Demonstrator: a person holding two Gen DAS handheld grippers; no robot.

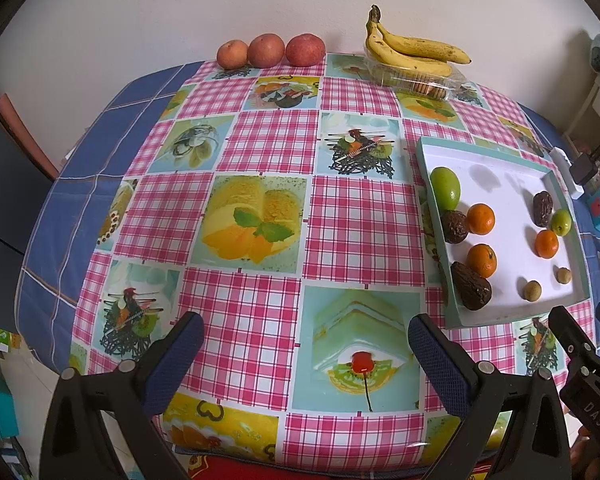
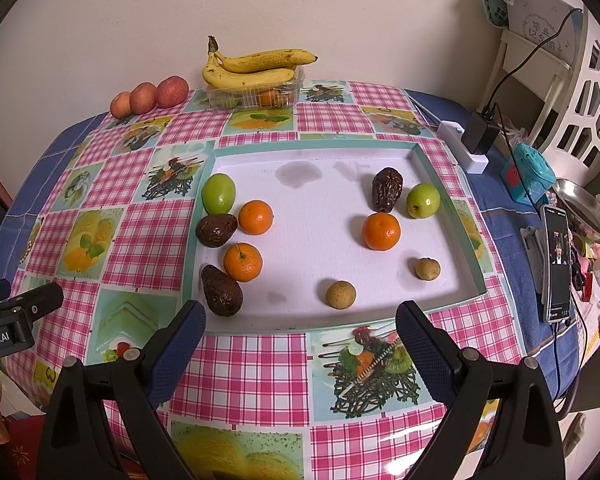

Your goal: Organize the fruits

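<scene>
While both jaws hang spread | left gripper (image 1: 306, 354) | right gripper (image 2: 300, 340) | tray (image 2: 312, 152) holds fruit

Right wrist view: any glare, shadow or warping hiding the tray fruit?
Right wrist view: fisheye bends the tray edges, faint grey smudges on its floor, fruit sharp. Left wrist view: tray squeezed against the right edge, glare only on the tablecloth.

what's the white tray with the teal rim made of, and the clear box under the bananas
The shallow white tray with the teal rim looks like matte cardboard: folded corners, greyish stains soaked into its floor. The clear box under the yellow bananas looks like thin glossy plastic: ribbed, see-through walls showing fruit inside.
</scene>
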